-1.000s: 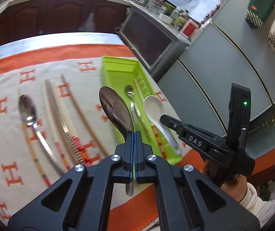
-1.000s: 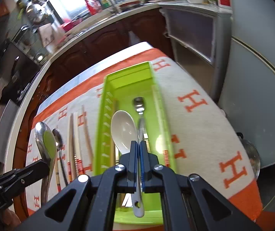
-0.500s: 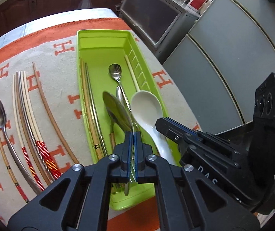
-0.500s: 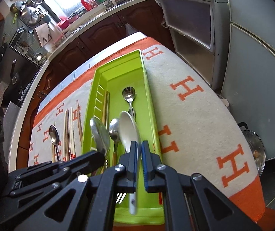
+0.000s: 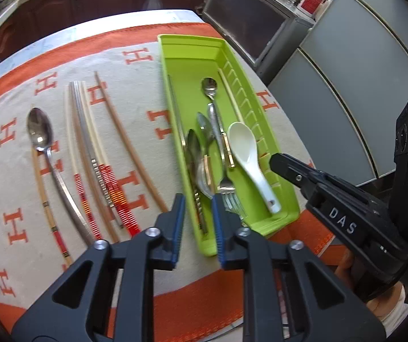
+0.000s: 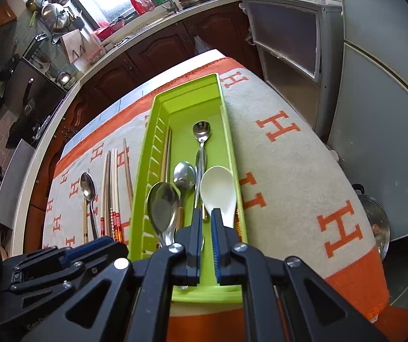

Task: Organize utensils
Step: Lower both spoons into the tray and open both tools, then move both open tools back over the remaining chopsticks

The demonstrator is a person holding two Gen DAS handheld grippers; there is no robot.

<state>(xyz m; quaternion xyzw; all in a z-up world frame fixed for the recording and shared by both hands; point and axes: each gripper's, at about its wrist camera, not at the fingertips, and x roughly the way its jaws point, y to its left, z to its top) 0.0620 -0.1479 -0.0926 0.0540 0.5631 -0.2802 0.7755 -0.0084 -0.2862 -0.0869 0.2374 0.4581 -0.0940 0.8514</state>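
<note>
On the desk, over a cream and orange cloth [image 5: 146, 65], a long green tray [image 5: 192, 54] lies near the right edge, running from the near edge toward the far one. By the look of it the sorting is a good way along but not finished. Inside the tray lie a small steel spoon [image 5: 210, 88] toward the far end, two larger steel spoons [image 6: 162, 205] side by side nearer the front, a white ceramic spoon [image 5: 245, 148] along the right wall, a fork [image 5: 228, 196] at the near end and some chopsticks [image 6: 165, 154] along the left wall. Still out on the cloth, left of the tray, are one steel spoon [image 5: 40, 131] and a row of loose chopsticks [image 5: 98, 154], some plain, some with red bands, one metal; these I judge to be what remains. The left gripper [image 5: 196, 222] hangs over the tray's near end with its jaws parted fairly wide and nothing between them. The right gripper [image 6: 206, 245] is also over the near end, jaws a narrow gap apart and empty, just beside the white spoon's handle.
</note>
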